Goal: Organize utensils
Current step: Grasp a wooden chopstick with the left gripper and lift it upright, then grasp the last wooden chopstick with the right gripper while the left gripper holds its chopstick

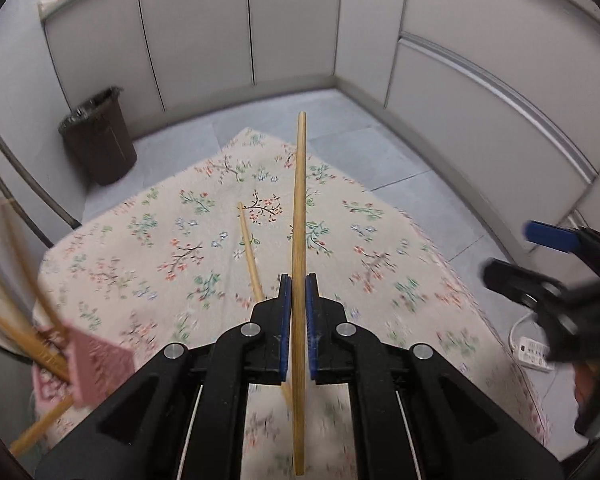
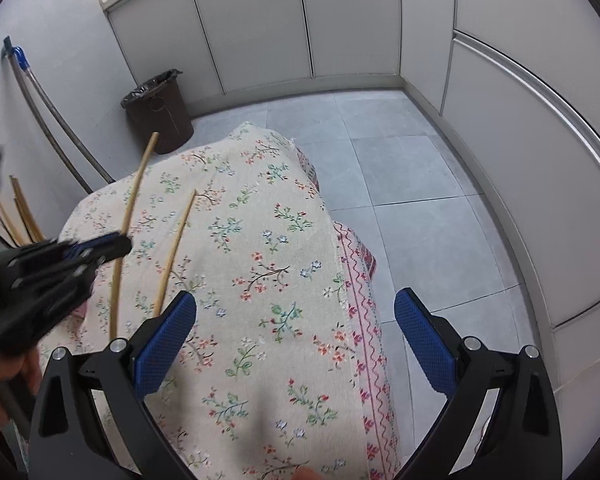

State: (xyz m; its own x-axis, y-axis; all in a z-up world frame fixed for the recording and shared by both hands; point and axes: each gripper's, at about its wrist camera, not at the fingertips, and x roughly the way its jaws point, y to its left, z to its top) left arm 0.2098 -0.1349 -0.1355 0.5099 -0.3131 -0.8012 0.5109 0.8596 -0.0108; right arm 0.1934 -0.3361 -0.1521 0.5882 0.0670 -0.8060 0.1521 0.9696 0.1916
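My left tongs (image 1: 299,280) pinch one chopstick (image 1: 299,216) at frame center; my right tongs (image 2: 296,312) are spread above the counter (image 2: 260,240).

Materials beside the floral tablecloth (image 2: 260,240), a matt woven cloth: the held chopstick (image 1: 299,240) and the loose chopstick (image 1: 249,248) on the cloth were pale, smooth wood. The left gripper (image 1: 299,284) and right gripper (image 2: 296,336) were matt black plastic with dimpled blue pads (image 2: 168,344) and shiny metal pins. The pink basket (image 1: 96,364) at the cloth's left edge looked perforated plastic.
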